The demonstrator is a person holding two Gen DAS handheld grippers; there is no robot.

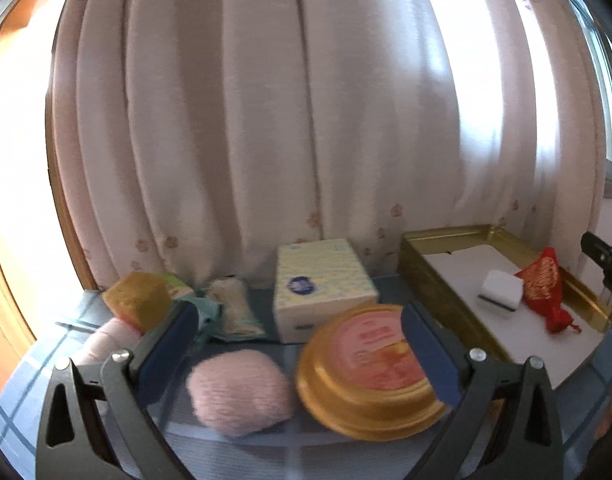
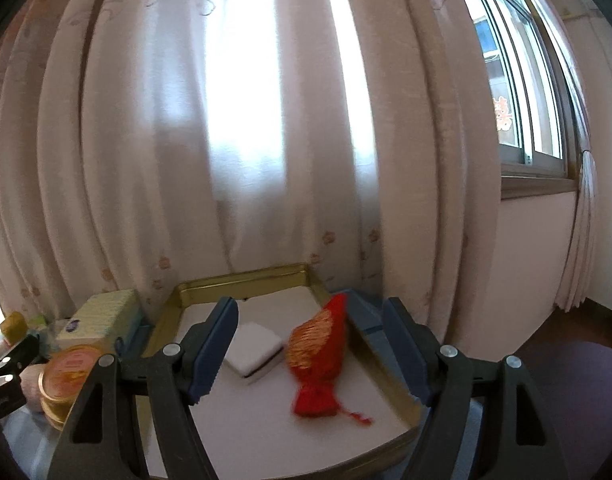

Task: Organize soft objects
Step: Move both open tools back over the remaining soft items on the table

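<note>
My left gripper (image 1: pixel 298 320) is open low over the blue-checked tablecloth (image 1: pixel 34 380). A fluffy pink pad (image 1: pixel 240 390) lies between its fingers, untouched. A round gold tin (image 1: pixel 365 368) sits beside the pad, partly behind the right finger (image 1: pixel 425 352). My right gripper (image 2: pixel 292 308) is open over the gold tray (image 2: pixel 242 276). A red embroidered pouch (image 2: pixel 317 356) lies on the tray's white liner between the fingers, close to the right one, with no pad pressing it. A white sponge (image 2: pixel 254 346) rests beside the pouch. The left wrist view shows the same tray (image 1: pixel 425 264), pouch (image 1: pixel 545 288) and sponge (image 1: pixel 499 290).
A tissue box (image 1: pixel 321 288) stands behind the tin against the curtain (image 1: pixel 266 120). A rolled cream towel (image 1: pixel 232 304), a yellow sponge (image 1: pixel 140 300) and a pale roll (image 1: pixel 106 340) crowd the back left. A window (image 2: pixel 525 100) is at the right.
</note>
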